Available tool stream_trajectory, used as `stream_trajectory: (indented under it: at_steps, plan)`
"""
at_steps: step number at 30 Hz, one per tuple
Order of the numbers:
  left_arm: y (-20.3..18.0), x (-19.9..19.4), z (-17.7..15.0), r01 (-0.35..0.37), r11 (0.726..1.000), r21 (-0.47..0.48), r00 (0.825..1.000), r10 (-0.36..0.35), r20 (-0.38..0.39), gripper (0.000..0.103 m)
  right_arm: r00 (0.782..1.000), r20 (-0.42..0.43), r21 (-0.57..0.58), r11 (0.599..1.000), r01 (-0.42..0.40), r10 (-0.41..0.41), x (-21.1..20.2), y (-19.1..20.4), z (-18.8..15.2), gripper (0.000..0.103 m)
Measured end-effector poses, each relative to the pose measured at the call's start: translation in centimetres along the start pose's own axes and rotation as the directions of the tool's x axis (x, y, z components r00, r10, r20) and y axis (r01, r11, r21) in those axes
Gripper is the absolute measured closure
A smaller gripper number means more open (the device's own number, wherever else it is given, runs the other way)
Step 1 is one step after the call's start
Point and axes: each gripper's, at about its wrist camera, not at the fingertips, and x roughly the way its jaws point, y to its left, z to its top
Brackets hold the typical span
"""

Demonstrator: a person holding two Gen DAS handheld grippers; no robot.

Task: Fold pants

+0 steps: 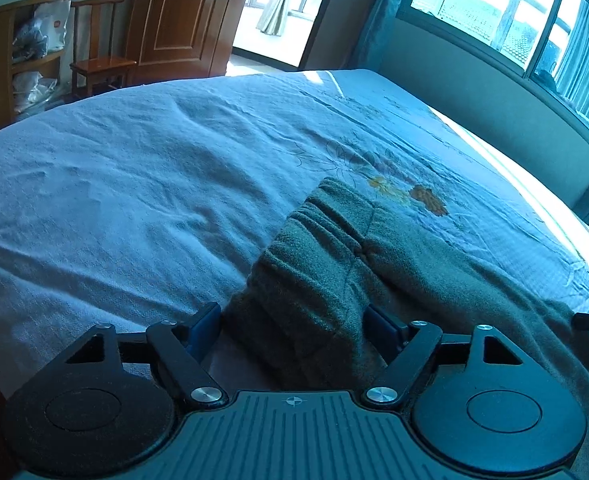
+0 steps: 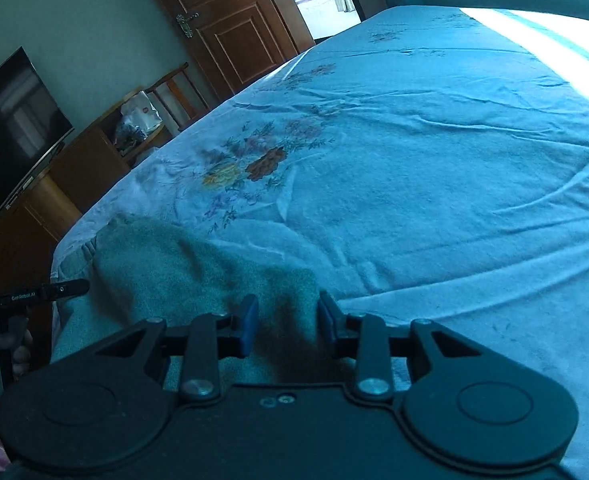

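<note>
Grey-green fleece pants [image 1: 334,256] lie on the blue bedspread [image 1: 134,160], the ribbed waistband toward the flower print. My left gripper [image 1: 294,320] is open, its blue pads on either side of a bunched part of the pants, with cloth between the jaws. In the right wrist view the pants [image 2: 166,268] lie at the lower left. My right gripper [image 2: 286,320] is open over the pants' edge, cloth between its fingers. The left gripper's tip [image 2: 54,292] shows at the far left of that view.
The bedspread [image 2: 434,160] has an embroidered flower patch [image 2: 254,164]. A wooden chair [image 1: 98,56], a door [image 1: 182,12] and shelves stand beyond the bed's far edge. A TV [image 2: 10,128] sits on a cabinet. Windows [image 1: 514,12] run along the right.
</note>
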Motion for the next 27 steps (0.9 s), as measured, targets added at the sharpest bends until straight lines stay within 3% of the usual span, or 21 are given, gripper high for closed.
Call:
stream_trajectory:
  at_steps: [2,3,4,5,10,13,17,18,20,22,24,25,27]
  plan:
    - [0.0,-0.1,0.1,0.003,1.0,-0.012,1.0,-0.002,0.007,0.028,1.0,0.011,0.016,0.999,-0.029,0.029,0.3,0.2,0.1,0.081]
    - [0.0,-0.1,0.1,0.004,1.0,-0.014,1.0,-0.004,0.007,0.029,0.999,0.008,0.016,0.999,-0.032,0.032,0.5,0.4,0.1,0.09]
    - [0.0,-0.1,0.0,0.006,1.0,-0.013,1.0,-0.006,0.01,0.033,1.0,0.003,-0.002,1.0,-0.012,0.012,0.6,0.8,0.0,0.101]
    - [0.1,-0.2,-0.1,0.01,1.0,-0.006,1.0,-0.01,0.016,0.038,0.999,-0.008,-0.059,0.997,0.046,-0.046,1.0,1.5,-0.2,0.103]
    - [0.1,-0.5,-0.4,-0.001,1.0,0.002,0.998,0.001,0.058,0.046,0.981,0.088,-0.165,0.968,0.187,-0.175,0.0,3.4,0.3,0.103]
    - [-0.3,-0.1,-1.0,-0.027,0.999,0.046,0.998,0.024,0.065,0.045,0.962,0.002,-0.186,0.945,0.27,-0.274,3.2,2.5,-0.9,0.103]
    - [0.6,-0.3,-0.6,-0.005,1.0,0.022,0.999,0.004,0.04,0.039,0.955,0.057,-0.108,0.95,0.295,-0.29,2.4,2.1,-1.7,0.103]
    - [0.6,-0.7,-0.4,-0.008,1.0,0.022,0.999,0.007,0.045,0.038,0.948,0.093,-0.09,0.945,0.313,-0.305,1.2,2.6,-1.7,0.096]
    - [0.1,-2.2,-0.2,-0.031,0.998,0.048,0.996,0.027,0.086,0.038,0.933,0.189,-0.073,0.943,0.323,-0.305,-2.0,3.7,-2.5,0.096]
    - [-0.7,-3.0,-0.3,-0.067,0.993,0.094,0.991,0.055,0.123,0.038,0.934,0.197,-0.033,0.951,0.309,-0.297,-3.9,4.3,-3.5,0.095]
    - [-1.7,-2.9,-0.5,-0.083,0.988,0.129,0.988,0.065,0.139,0.027,0.929,0.2,-0.016,0.947,0.32,-0.31,-4.6,5.3,-5.2,0.091]
    - [-2.2,-2.3,-0.7,-0.1,0.984,0.149,0.988,0.081,0.132,0.01,0.931,0.182,-0.019,0.945,0.325,-0.317,-4.3,5.6,-6.0,0.093]
    - [-2.9,-1.0,-1.3,-0.146,0.971,0.189,0.987,0.128,0.102,0.005,0.917,0.116,0.005,0.923,0.384,-0.382,-4.0,4.9,-7.7,0.094]
